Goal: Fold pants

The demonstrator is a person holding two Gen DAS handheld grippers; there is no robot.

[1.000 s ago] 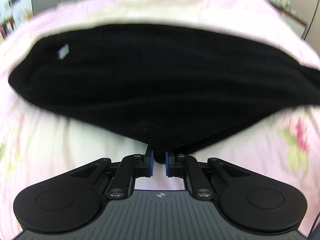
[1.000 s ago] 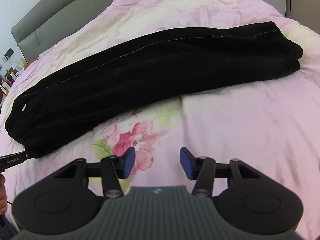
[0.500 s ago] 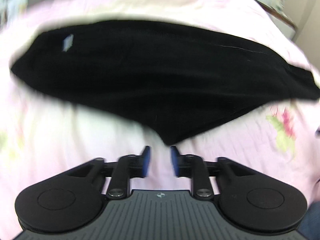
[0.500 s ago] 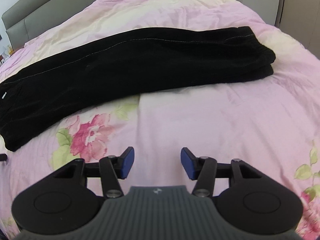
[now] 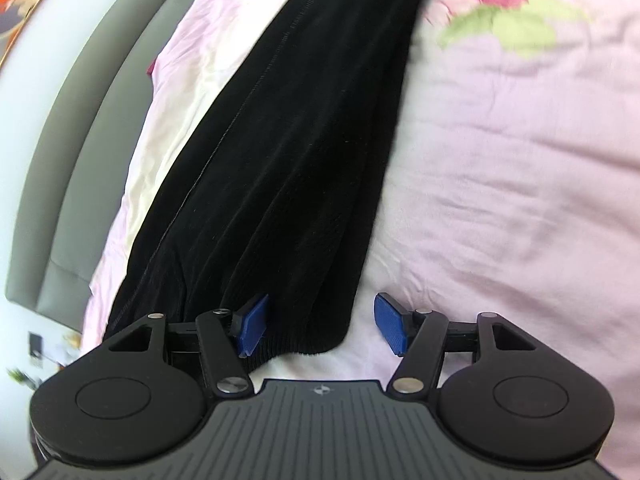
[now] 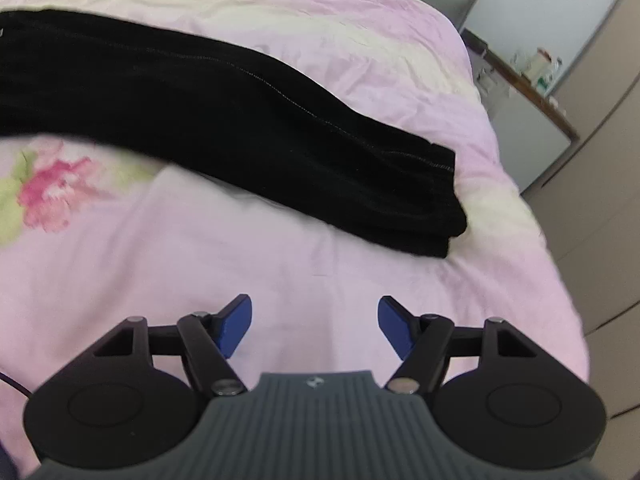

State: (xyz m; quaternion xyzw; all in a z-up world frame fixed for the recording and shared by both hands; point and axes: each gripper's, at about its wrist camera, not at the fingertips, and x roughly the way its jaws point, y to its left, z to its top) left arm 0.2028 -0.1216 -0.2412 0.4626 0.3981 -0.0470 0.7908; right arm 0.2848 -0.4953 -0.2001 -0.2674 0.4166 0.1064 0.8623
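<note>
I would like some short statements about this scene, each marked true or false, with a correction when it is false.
1. The long black fabric pants lie on a pink floral bedsheet. True.
2. The left gripper is shut on the pants. False: its jaws stand open, with the pants end lying between them.
3. The right gripper is open and holds nothing. True.
4. The pants hang over the grey headboard. False: they lie flat on the bed, apart from the headboard.

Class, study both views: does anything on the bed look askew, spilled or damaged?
Nothing stands out. The pants lie flat in a long folded strip on the bedspread, edges stacked evenly, no spill or tear visible.
</note>
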